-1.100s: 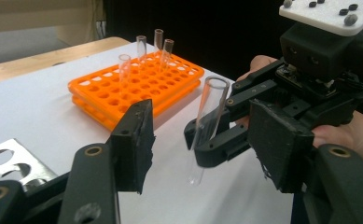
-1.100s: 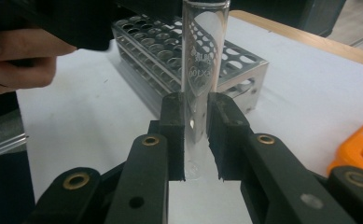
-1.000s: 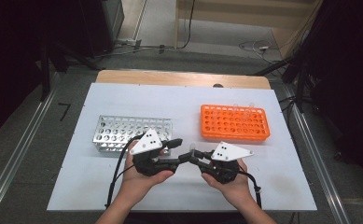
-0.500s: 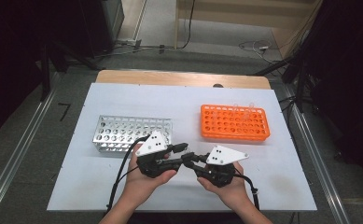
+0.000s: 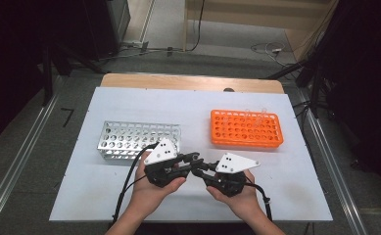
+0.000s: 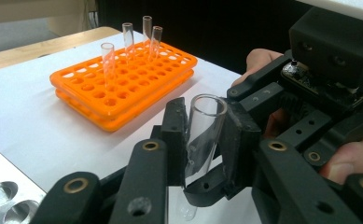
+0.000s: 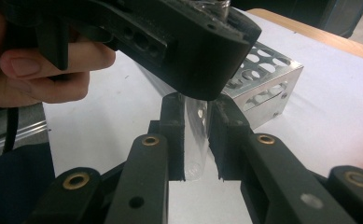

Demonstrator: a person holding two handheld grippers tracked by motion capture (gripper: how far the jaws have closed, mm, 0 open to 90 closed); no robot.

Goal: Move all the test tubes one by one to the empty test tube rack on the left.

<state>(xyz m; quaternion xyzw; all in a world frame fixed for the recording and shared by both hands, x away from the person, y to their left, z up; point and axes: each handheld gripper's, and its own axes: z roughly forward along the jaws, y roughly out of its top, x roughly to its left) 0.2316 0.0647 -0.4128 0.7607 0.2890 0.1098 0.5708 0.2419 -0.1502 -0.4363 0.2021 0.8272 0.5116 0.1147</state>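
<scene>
Handover midway — we hold one glass tube (image 6: 202,135) between both grippers over the table (image 5: 129,103): left gripper (image 6: 202,140) has just been closing onto it, right gripper (image 7: 197,140) clamps its lower end. Release and racking in the metal rack (image 5: 129,139) remain — four tubes (image 6: 132,46) stand in the orange rack (image 5: 247,129).

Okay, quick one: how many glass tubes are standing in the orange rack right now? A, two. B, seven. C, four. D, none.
C: the left gripper view shows four clear tubes upright in the far end of the orange rack, apart from the one more tube held between the claws.
</scene>
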